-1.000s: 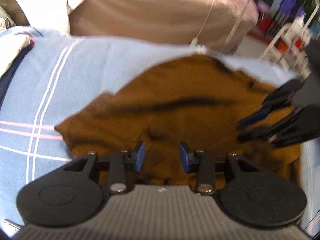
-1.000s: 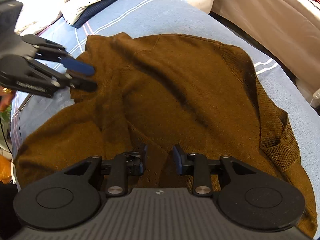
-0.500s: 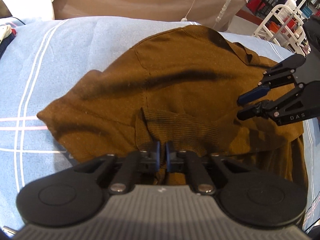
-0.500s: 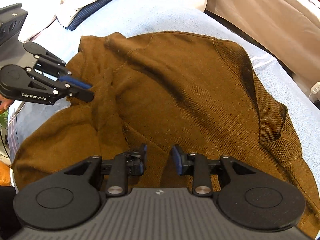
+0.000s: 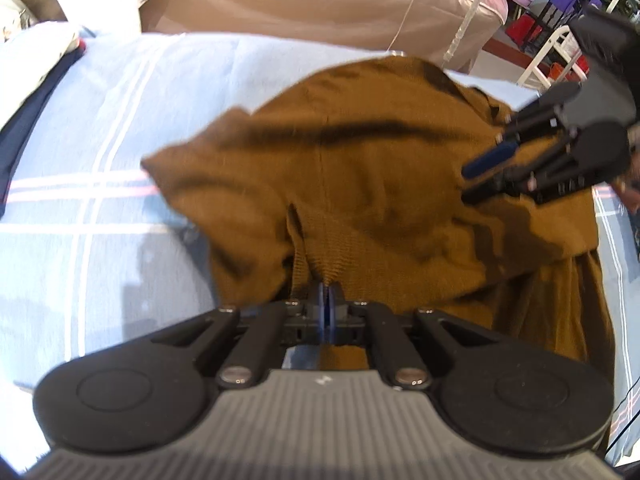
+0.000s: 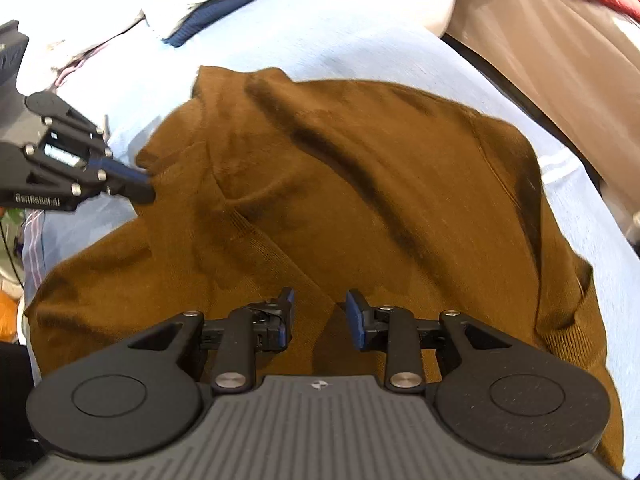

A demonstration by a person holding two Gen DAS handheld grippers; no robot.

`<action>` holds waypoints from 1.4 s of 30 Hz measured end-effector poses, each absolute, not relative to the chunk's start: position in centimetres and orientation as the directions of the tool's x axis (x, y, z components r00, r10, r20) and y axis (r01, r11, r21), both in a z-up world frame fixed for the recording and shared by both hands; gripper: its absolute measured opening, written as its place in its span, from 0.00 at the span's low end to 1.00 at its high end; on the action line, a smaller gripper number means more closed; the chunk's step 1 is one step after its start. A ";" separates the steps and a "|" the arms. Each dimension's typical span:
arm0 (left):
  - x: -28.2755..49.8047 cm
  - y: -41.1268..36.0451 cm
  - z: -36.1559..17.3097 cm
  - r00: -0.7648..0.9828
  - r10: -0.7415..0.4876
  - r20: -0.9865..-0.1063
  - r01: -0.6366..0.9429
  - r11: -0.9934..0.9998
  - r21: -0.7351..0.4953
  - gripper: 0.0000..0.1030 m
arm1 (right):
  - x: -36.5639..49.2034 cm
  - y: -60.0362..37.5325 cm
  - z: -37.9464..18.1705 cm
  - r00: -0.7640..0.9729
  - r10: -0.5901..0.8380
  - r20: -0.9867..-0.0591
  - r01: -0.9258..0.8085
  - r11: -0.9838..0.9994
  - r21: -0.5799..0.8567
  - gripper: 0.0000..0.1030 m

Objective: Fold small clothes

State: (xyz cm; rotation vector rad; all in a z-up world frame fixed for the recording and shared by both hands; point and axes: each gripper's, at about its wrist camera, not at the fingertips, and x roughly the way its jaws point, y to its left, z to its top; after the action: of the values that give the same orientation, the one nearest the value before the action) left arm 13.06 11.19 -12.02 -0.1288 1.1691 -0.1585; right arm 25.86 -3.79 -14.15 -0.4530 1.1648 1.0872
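Left view: the left gripper (image 5: 327,294) is pinched tight on a ribbed edge of the brown sweater (image 5: 380,184). The sweater lies bunched on the blue sheet (image 5: 100,160). The right gripper (image 5: 474,182) hangs over the sweater's right side.

Right view: the right gripper (image 6: 320,314) has its fingers apart, with nothing squeezed between them, just above the sweater (image 6: 380,200). The left gripper (image 6: 140,186) grips the sweater's left edge. More clothes (image 6: 208,12) sit farther back.
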 end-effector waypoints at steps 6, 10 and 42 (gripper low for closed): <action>12.4 11.5 -13.0 0.377 -0.195 -0.905 0.010 0.978 -0.206 0.02 | 24.9 -1.3 -14.8 -0.015 0.418 -0.908 -0.910 0.370 0.186 0.51; 12.6 11.9 -12.5 0.381 -0.191 -0.905 0.010 0.979 -0.202 0.02 | 24.4 -0.3 -15.9 -0.021 0.382 -0.924 -0.929 0.334 0.159 0.04; 13.7 13.6 -9.9 0.486 -0.146 -0.862 -0.039 0.981 -0.188 0.72 | 23.0 -2.9 -9.1 0.353 0.529 -0.772 -0.741 0.661 0.115 0.54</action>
State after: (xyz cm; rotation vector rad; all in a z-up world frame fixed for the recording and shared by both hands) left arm 13.71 13.57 -9.95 -0.1917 1.0633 -0.0655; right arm 23.04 -2.88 -9.10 -0.2735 0.8823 0.8348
